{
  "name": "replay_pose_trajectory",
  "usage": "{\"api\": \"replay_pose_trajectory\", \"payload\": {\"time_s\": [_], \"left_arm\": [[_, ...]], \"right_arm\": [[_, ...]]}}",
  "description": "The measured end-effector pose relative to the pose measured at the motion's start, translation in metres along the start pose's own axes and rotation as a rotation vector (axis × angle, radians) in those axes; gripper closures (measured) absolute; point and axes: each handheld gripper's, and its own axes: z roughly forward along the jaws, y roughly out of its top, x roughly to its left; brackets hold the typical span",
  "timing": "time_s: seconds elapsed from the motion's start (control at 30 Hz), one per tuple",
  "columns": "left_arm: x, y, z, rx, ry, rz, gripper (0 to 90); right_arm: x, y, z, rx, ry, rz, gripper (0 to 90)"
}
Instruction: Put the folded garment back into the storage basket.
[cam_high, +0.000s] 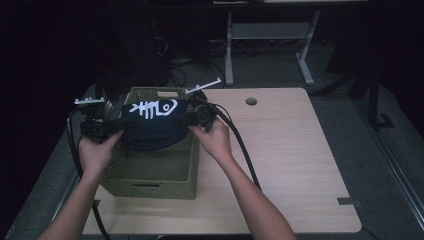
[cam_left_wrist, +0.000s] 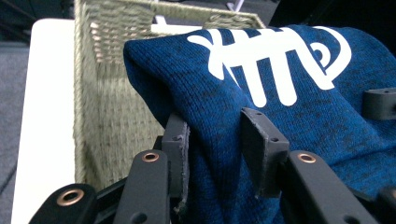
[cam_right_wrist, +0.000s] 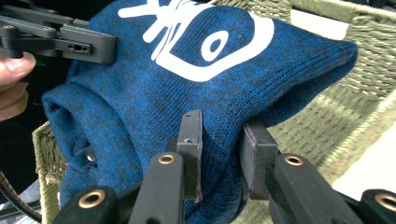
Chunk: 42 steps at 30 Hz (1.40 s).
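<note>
A folded dark-blue knit garment (cam_high: 150, 127) with a white fish-skeleton print hangs between my two grippers over the mouth of a woven olive basket (cam_high: 155, 172). My left gripper (cam_high: 112, 120) is shut on the garment's left edge. In the left gripper view a fold of the garment (cam_left_wrist: 289, 107) is pinched between the jaws of the left gripper (cam_left_wrist: 215, 126), with the basket (cam_left_wrist: 107, 107) wall behind. My right gripper (cam_high: 192, 117) is shut on the right edge. In the right gripper view, the right gripper (cam_right_wrist: 223, 126) clamps the garment (cam_right_wrist: 154, 93) above the basket (cam_right_wrist: 355, 60).
The basket stands on the left part of a light wooden table (cam_high: 290, 150) with a cable hole (cam_high: 251, 101) near its far edge. Bare tabletop stretches to the basket's right. Black cables trail from both grippers. A desk frame (cam_high: 270, 35) stands on the floor beyond.
</note>
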Motion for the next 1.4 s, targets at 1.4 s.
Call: {"api": "replay_pose_trajectory", "payload": {"time_s": [1.4], "left_arm": [[0.017, -0.019, 0.035, 0.119, 0.076, -0.008, 67.7]], "right_arm": [[-0.004, -0.039, 0.047, 0.049, -0.011, 0.068, 70.3]]}}
